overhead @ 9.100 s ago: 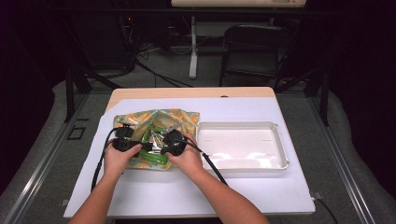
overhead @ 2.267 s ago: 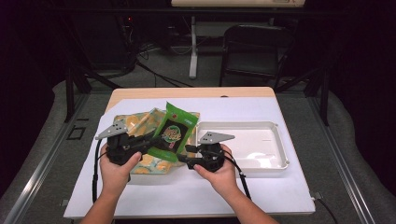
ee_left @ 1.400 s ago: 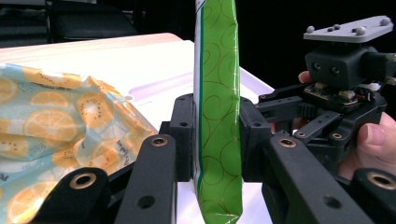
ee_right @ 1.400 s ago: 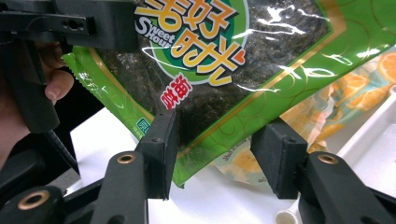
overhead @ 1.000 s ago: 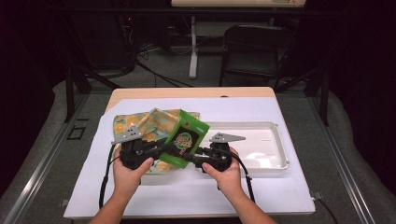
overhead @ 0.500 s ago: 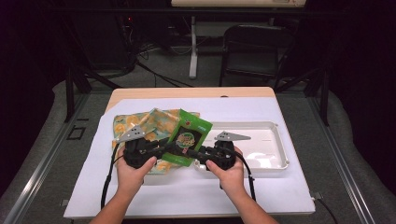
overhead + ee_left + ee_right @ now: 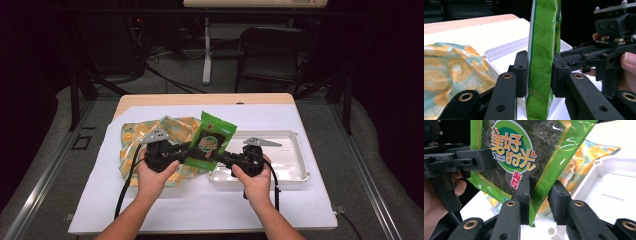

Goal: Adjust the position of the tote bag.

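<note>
A green snack packet (image 7: 213,139) stands upright above the table, between my two grippers. My left gripper (image 7: 196,156) is shut on it: in the left gripper view both pads (image 7: 521,72) press the packet's sides (image 7: 544,37). My right gripper (image 7: 221,158) comes in from the right. Its jaws have just been closing around the packet's lower corner (image 7: 534,202). In the right gripper view (image 7: 539,195) the left pad lies against the film. A sliver of gap shows beside the right pad (image 7: 556,200).
A white tray (image 7: 300,167) lies right of the packet, its rim under my right gripper. A fruit-print cloth bag (image 7: 132,140) is spread at the left. A white sheet (image 7: 200,210) covers the tabletop. A chair (image 7: 270,55) stands beyond the far edge.
Both hands have shifted a little to the right with the packet. The right gripper's jaws have narrowed around the packet's corner.
</note>
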Tool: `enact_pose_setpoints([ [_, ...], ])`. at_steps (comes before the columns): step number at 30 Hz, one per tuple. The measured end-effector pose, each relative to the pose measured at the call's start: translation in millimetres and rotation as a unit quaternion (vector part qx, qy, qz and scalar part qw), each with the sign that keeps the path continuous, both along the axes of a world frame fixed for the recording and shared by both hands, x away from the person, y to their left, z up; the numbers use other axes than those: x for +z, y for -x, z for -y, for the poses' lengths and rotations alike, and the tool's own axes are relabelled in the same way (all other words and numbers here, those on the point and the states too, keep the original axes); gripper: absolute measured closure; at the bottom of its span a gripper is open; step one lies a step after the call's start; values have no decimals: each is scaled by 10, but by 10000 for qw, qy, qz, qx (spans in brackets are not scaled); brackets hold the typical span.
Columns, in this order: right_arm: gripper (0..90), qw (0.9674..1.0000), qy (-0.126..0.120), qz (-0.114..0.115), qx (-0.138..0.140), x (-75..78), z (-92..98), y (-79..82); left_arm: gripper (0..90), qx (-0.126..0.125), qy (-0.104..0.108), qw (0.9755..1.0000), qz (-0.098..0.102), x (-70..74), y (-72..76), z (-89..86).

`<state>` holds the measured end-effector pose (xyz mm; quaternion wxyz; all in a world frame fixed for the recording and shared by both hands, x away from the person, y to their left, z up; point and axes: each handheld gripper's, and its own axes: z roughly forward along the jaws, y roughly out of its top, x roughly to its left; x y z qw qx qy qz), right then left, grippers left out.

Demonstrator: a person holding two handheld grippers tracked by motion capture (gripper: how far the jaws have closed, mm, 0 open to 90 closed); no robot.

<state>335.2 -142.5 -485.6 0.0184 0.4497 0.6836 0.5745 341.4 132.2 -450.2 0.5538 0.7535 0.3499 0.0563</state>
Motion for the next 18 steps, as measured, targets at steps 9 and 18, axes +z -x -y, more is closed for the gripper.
enact_pose_setpoints([
  [9,818,9994,176,-31,-310,-4,92,-9,708,-22,-29,9999,-107,-69,-92,92],
  [18,863,9982,257,57,-538,8,159,-14,696,-9,-91,9999,-136,-111,-130,195],
])
